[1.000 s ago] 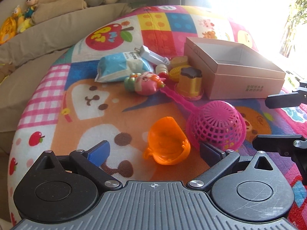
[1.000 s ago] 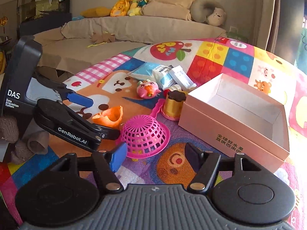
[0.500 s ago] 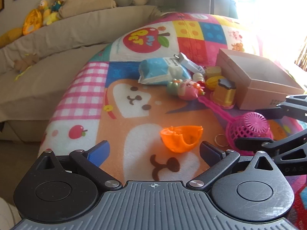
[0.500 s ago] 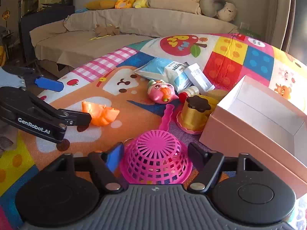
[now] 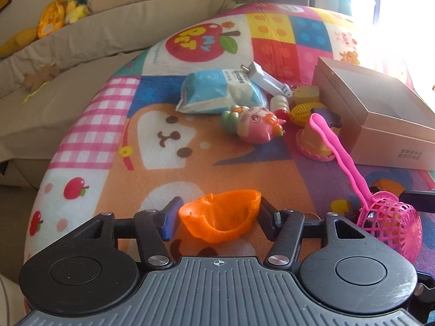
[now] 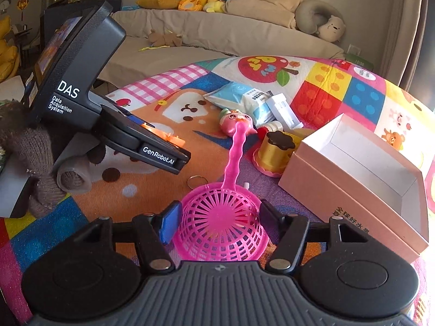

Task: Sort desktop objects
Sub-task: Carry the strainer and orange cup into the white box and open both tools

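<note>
An orange plastic shell (image 5: 220,222) sits between the fingers of my left gripper (image 5: 217,209). The jaws are closing and both pads touch its sides. In the right wrist view the left gripper (image 6: 174,152) hovers low over the play mat with the orange shell (image 6: 163,135) glowing inside it. My right gripper (image 6: 220,212) is closing on the basket of a pink strainer (image 6: 220,225), with a pad against each side. The strainer (image 5: 391,225) is tipped, its long handle slanting toward the toys. An open pink cardboard box (image 6: 361,168) stands empty at the right.
A blue pouch (image 5: 217,95), a white adapter (image 5: 266,81), a pink toy (image 5: 255,125), a toy corn (image 5: 301,112) and a gold cup with a dark lid (image 5: 315,141) cluster left of the box (image 5: 380,114). A key ring (image 6: 194,182) lies on the mat. A beige sofa (image 5: 81,40) runs behind.
The left gripper moved up to the orange shell and its wide jaws narrowed onto it. The right gripper's jaws narrowed on the pink strainer's basket, which tipped.
</note>
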{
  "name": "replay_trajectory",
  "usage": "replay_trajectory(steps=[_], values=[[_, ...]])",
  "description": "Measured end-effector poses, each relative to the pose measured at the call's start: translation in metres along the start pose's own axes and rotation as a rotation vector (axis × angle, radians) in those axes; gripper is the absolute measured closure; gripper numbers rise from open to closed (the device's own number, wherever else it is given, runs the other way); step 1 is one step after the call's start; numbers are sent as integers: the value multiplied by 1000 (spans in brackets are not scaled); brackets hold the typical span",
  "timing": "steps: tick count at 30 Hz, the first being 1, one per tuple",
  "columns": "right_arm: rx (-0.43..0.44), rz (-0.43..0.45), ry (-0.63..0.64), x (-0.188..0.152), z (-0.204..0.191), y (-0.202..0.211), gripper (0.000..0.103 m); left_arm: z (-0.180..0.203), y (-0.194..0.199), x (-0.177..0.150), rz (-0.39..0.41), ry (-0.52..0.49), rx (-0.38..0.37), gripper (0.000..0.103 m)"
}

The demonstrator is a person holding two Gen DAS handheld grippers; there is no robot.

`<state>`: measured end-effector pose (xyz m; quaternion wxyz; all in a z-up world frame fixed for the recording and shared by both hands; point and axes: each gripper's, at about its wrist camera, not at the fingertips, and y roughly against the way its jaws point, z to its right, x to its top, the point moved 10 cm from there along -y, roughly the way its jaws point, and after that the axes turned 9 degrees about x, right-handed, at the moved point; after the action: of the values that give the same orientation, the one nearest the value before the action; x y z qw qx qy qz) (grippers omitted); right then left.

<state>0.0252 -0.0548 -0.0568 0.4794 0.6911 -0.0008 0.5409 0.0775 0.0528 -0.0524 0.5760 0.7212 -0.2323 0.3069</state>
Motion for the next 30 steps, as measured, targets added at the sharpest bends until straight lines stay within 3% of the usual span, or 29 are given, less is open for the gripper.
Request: replay_trajectory(steps=[5, 10, 15, 19, 23, 26, 30], values=[[13, -2, 2, 1, -3, 2, 40, -9, 15, -7, 12, -22, -3, 39], [83, 22, 118, 10, -39, 17, 40, -41, 45, -8, 53, 17, 36, 39], [-8, 115, 218, 30, -50, 43, 40, -50, 89, 20, 158, 70, 4, 40], [-155, 224, 231, 58, -19, 91, 40, -15, 122, 65, 298, 28, -90, 40], [-333, 284, 168, 77, 37, 139, 40, 45, 126, 111, 374, -26, -228, 40], [-392, 267, 39, 79, 88, 149, 40, 97, 105, 140, 360, -72, -313, 39], [-387, 214, -111, 73, 145, 123, 40, 144, 64, 172, 268, -70, -379, 37]])
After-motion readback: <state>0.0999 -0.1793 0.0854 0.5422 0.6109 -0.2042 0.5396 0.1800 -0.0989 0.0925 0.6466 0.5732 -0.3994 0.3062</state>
